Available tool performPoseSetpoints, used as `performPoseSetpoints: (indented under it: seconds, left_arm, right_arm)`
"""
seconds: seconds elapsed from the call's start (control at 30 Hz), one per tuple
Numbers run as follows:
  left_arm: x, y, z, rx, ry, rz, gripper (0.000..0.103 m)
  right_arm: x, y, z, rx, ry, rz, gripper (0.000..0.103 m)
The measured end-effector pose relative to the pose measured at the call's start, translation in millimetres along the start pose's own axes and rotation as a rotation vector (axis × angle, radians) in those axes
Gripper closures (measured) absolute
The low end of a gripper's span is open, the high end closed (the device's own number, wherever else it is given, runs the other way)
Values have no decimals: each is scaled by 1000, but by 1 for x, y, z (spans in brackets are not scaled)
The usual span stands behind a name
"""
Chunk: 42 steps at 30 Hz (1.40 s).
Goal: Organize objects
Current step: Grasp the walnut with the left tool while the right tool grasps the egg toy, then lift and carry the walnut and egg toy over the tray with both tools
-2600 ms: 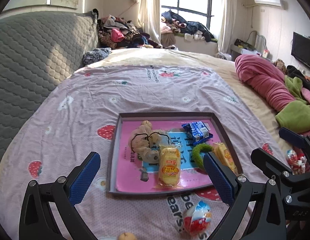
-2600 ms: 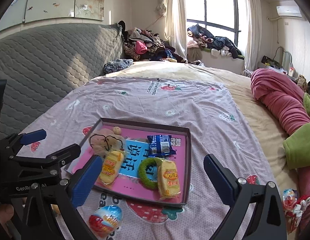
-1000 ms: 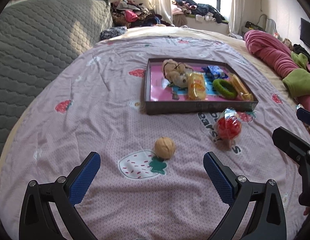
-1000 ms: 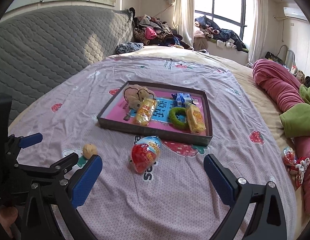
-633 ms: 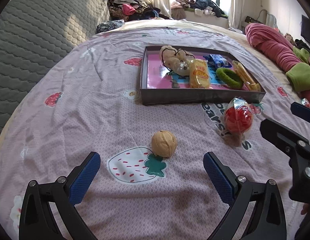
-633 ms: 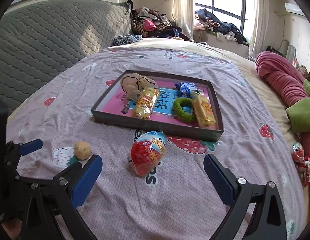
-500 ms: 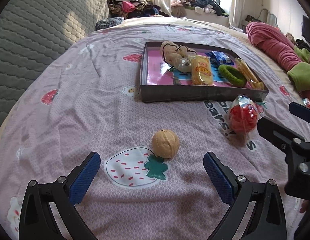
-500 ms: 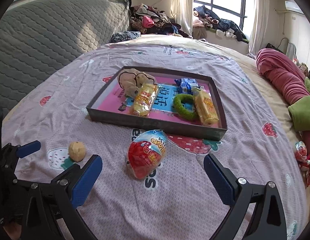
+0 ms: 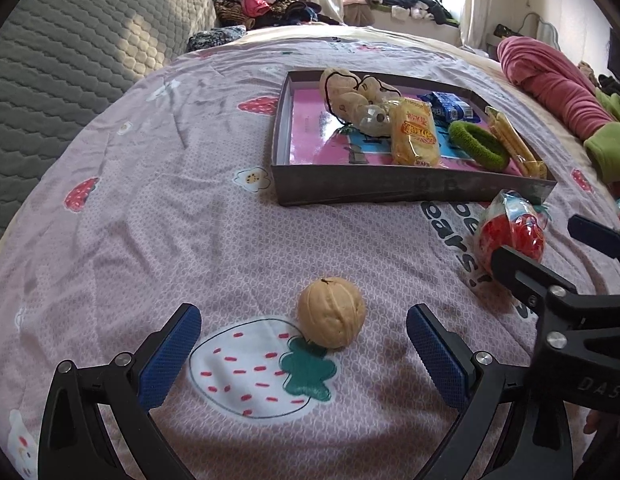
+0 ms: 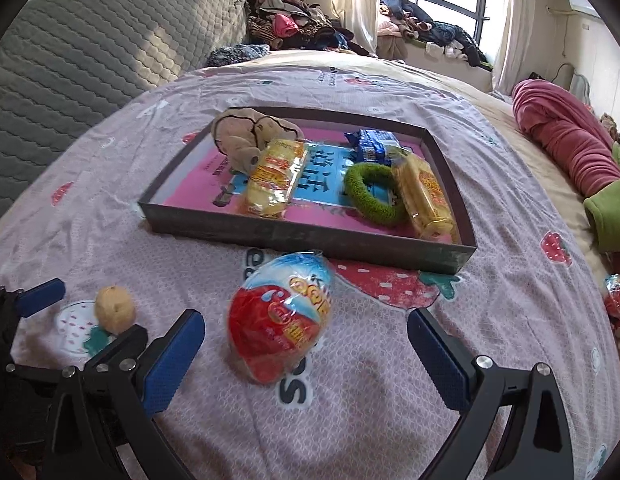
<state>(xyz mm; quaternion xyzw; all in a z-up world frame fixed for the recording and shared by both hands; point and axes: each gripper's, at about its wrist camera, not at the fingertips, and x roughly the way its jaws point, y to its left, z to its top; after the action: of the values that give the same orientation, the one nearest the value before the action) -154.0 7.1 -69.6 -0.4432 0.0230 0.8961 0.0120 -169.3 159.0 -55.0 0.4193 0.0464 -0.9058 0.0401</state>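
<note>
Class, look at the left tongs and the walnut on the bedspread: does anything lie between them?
Nothing visible does. The walnut sits alone on the bedspread, just ahead of the open left tongs, roughly centred on their gap.

A tan walnut is seen lying on the pink bedspread, near a red and blue wrapped egg-shaped treat that is tilted on its side. Both are set apart from the dark tray, where snack packets, a green ring and a plush toy are held.
</note>
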Motion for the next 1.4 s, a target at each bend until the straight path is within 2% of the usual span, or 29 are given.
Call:
performPoseSetpoints:
  seconds: [0.1, 0.17, 0.23, 0.27, 0.33, 0.47, 0.53, 0.57, 0.6, 0.73, 1.1, 1.4]
  left_arm:
    - [4, -2, 1, 6, 3, -3, 5]
    - [8, -2, 1, 4, 15, -8, 14]
    - [11, -3, 1, 1, 25, -18, 30]
    - [11, -3, 1, 1, 23, -22, 31]
    - [10, -5, 2, 4, 20, -22, 36]
    - [9, -6, 3, -1, 16, -31, 50]
    - [9, -6, 3, 0, 15, -38, 66]
    - [9, -6, 3, 2, 15, -40, 69]
    - [9, -5, 3, -3, 12, -48, 69]
    - [7, 0, 2, -20, 17, -81, 69]
    - [-13, -8, 5, 3, 4, -73, 69]
    - [-48, -22, 42, 22, -70, -82, 69]
  right_arm:
    - [8, 0, 3, 8, 8, -1, 1]
    - [14, 1, 4, 11, 14, -3, 1]
    - [19, 1, 5, 14, 18, -13, 1]
    - [20, 0, 5, 16, 15, -7, 1]
    - [22, -1, 5, 19, 10, -12, 10]
    - [28, -2, 5, 27, 27, 7, 20]
    - [29, -2, 6, 29, 29, 31, 31]
    - [30, -2, 6, 28, 28, 39, 35]
    - [29, -1, 5, 24, 25, 54, 43]
    - [24, -1, 5, 24, 6, 80, 44]
    - [-14, -14, 5, 36, -47, 98, 44]
    - [-58, -38, 40, 35, -131, 74, 44]
